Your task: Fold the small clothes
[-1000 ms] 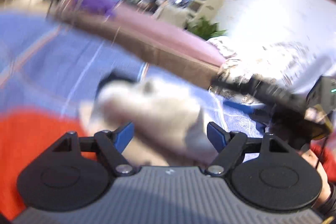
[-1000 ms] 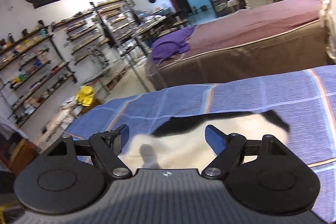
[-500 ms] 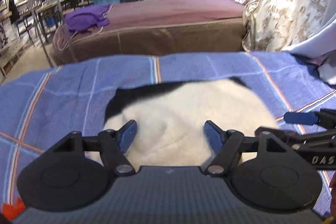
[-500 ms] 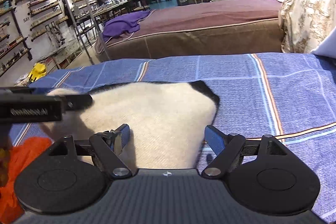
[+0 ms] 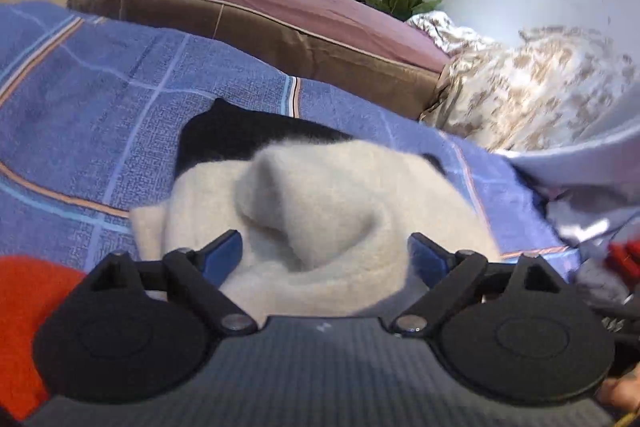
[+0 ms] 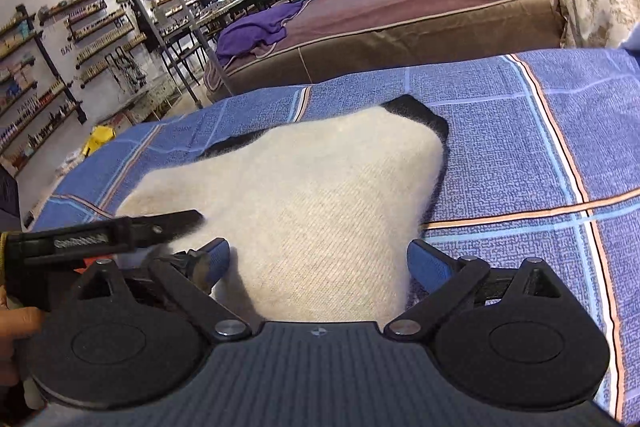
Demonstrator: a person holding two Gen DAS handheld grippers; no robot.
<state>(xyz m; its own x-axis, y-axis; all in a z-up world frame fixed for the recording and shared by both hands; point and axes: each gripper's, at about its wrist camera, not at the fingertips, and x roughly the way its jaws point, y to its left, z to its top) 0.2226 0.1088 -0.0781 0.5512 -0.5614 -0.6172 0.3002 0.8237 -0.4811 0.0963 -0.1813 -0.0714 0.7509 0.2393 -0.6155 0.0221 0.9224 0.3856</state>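
A small fluffy white garment with black trim lies on the blue checked cloth. A raised fold bulges in its middle. My left gripper is open just above its near edge, with nothing between the fingers. In the right wrist view the same garment lies flat, its black trim at the far corner. My right gripper is open over its near edge. The left gripper's black body reaches in from the left, touching the garment's left side.
An orange-red garment lies at the near left. Pale and red clothes are piled at the right. A brown bed with a purple cloth stands beyond the table. Shelves line the left wall.
The left gripper swung from the side to face the garment and tilted. A fold now bulges up in the garment's middle. The right gripper moved closer over the near edge.
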